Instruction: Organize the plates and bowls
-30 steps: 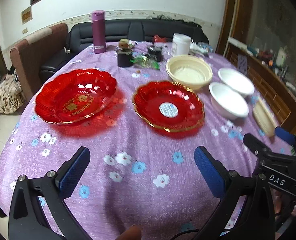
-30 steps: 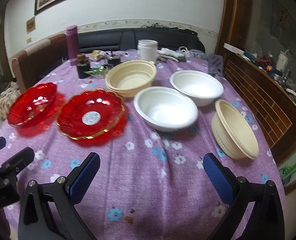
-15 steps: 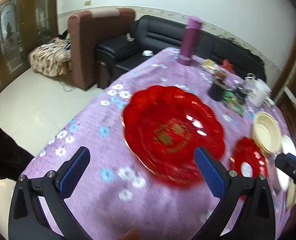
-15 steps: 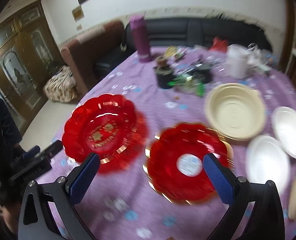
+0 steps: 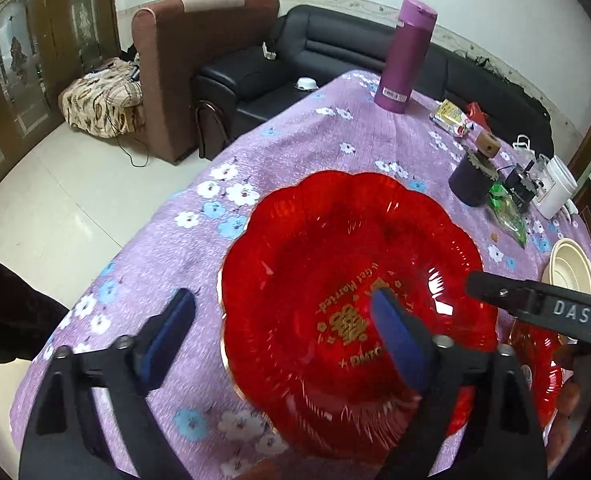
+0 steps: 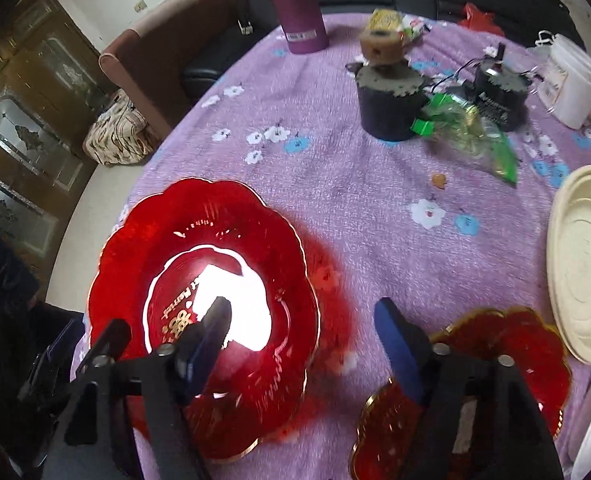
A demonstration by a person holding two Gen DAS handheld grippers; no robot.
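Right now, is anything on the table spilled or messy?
Nothing is spilled or broken. The only untidy bits are a crumpled green wrapper lying beside the dark jar, and a small orange crumb on the purple tablecloth. The big red plate sits flat and whole.

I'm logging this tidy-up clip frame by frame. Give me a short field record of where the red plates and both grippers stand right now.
large plate: scalloped red plastic plate with gold lettering, flat on the purple floral tablecloth
second plate: smaller red gold-rimmed plate, beside it
left gripper: jaws straddle the large plate's near-left rim, just been closing, pads not pressing
right gripper: over the large plate's right edge, jaws just been closing, nothing gripped
beige bowl: at right edge
purple flask: upright, far side
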